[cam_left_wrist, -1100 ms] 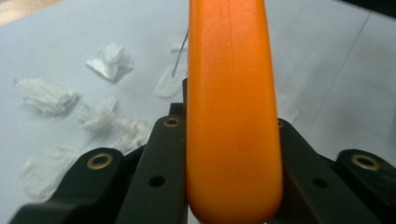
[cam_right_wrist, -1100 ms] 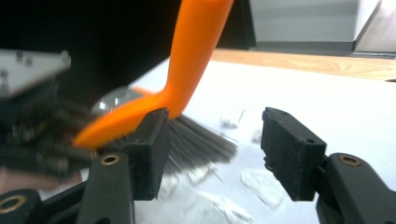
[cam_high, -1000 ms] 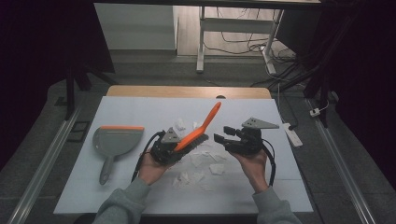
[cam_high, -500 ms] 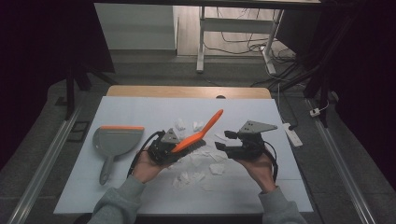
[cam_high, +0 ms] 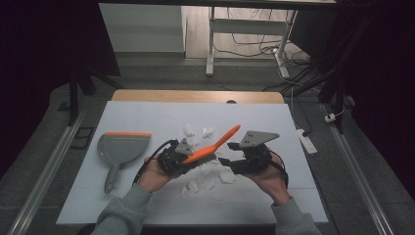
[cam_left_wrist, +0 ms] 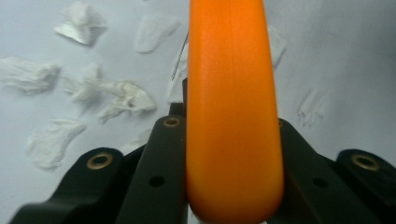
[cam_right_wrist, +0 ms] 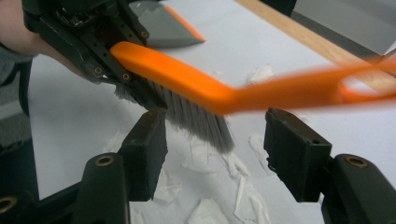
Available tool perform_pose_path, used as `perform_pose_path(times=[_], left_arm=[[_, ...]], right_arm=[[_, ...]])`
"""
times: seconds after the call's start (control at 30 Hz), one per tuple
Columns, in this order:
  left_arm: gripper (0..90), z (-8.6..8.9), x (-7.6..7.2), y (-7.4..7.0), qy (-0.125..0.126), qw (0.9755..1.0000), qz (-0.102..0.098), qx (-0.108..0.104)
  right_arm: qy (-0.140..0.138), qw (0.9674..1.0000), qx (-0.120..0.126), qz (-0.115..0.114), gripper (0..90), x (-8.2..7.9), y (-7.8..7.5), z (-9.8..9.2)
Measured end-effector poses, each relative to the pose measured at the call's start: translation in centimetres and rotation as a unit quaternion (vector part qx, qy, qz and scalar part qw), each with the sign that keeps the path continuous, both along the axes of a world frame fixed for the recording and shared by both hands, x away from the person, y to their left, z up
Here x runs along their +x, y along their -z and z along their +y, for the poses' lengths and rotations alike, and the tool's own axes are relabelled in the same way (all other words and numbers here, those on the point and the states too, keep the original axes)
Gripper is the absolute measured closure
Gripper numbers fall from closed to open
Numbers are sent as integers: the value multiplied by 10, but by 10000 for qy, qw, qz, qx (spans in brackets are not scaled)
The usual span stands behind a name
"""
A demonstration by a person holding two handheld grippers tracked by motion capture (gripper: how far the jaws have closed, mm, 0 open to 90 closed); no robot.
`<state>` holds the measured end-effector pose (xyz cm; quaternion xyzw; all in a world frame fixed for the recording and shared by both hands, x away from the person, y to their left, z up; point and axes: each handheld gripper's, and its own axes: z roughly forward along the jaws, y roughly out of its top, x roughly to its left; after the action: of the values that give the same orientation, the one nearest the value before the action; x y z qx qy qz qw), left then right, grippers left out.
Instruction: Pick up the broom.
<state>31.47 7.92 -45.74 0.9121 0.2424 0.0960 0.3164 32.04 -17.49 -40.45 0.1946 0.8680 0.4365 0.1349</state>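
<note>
Two claws mid-handover: left claw [cam_high: 182,159] pinches the brush [cam_high: 213,145]; right claw [cam_right_wrist: 215,154], spread and just opening, clear of it. Next: sweep scraps [cam_high: 198,186] toward dustpan [cam_high: 120,149] near tabletop's left edge.

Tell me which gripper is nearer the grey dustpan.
Left. The left gripper, shut on the orange brush, sits just right of the dustpan. The right gripper, jaws apart after just opening, is farther right, beyond the brush.

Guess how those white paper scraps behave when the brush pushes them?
The paper scraps look crumpled and thin, so probably very light and floppy. The brush has soft grey bristles, which may skip over flat pieces. Scraps likely scatter rather than roll.
</note>
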Motion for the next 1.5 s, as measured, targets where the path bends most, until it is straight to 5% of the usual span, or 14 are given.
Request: perform_pose_path(times=[0.27,0.43,0.57,0.73,1.07,1.17,1.3,1.5], left_arm=[[802,-17,-4,6,344,9987,92,357],[802,-26,-8,9,566,9970,98,525],[802,-34,-14,8,708,9944,13,779],[802,-38,-18,7,851,9932,0,790],[791,-35,-16,7,1068,9917,52,717],[741,-27,-11,4,976,9939,100,495],[550,-14,-9,-2,586,9981,-122,115],[349,8,-12,-13,79,9984,-443,-345]], right_arm=[[-241,9976,-615,-207,356,-6,4,15],[-416,9941,-994,-132,358,-4,12,22],[-526,9892,-1366,8,374,-3,20,27],[-733,9824,-1697,254,414,-2,30,34],[-1173,9701,-2118,182,607,-5,39,37],[-1253,9697,-2088,188,647,-5,40,35],[-1077,9748,-1942,197,671,-3,37,31],[-749,9815,-1754,183,673,2,35,22]])
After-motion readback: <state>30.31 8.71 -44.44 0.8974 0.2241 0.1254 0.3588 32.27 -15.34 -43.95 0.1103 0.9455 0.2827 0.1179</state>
